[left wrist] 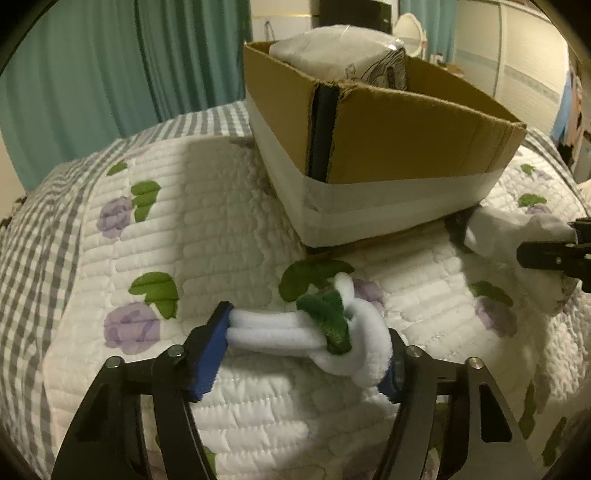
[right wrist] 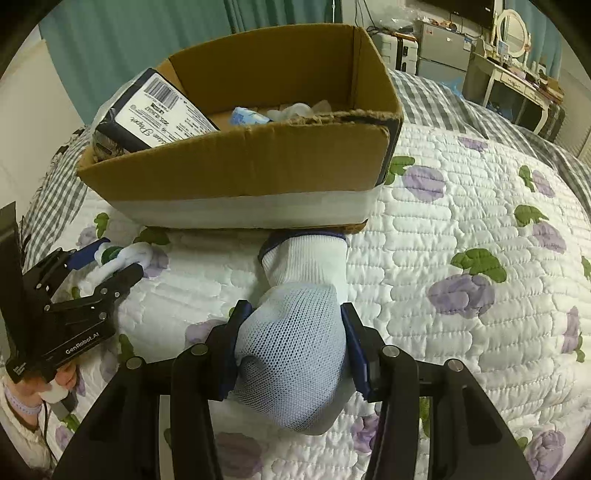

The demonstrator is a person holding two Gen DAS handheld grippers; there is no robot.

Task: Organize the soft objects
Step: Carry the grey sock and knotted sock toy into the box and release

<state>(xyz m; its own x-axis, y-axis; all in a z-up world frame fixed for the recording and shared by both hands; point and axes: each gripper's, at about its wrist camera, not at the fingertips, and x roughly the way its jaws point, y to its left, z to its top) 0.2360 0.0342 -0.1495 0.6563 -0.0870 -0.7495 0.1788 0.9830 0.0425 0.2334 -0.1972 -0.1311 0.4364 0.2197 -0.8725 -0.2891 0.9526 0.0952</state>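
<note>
My left gripper (left wrist: pixel 299 343) is shut on a white and green knotted plush rope (left wrist: pixel 332 328), held just above the quilt in front of the cardboard box (left wrist: pixel 406 147). In the right wrist view the left gripper (right wrist: pixel 107 266) shows at the left with the rope (right wrist: pixel 125 258). My right gripper (right wrist: pixel 295 350) is shut on a white mesh sock bundle (right wrist: pixel 299 332) with a navy cuff, just in front of the box (right wrist: pixel 240 166). In the left wrist view the right gripper (left wrist: pixel 554 251) and sock (left wrist: pixel 517 229) show at the right edge.
The box holds a wrapped tissue pack (right wrist: pixel 147 110) and small soft items (right wrist: pixel 251 116). It sits on a white floral quilt (right wrist: pixel 480 221) on a bed. Teal curtains (left wrist: pixel 110 66) hang behind; a dresser with a mirror (right wrist: pixel 513 26) stands at the far right.
</note>
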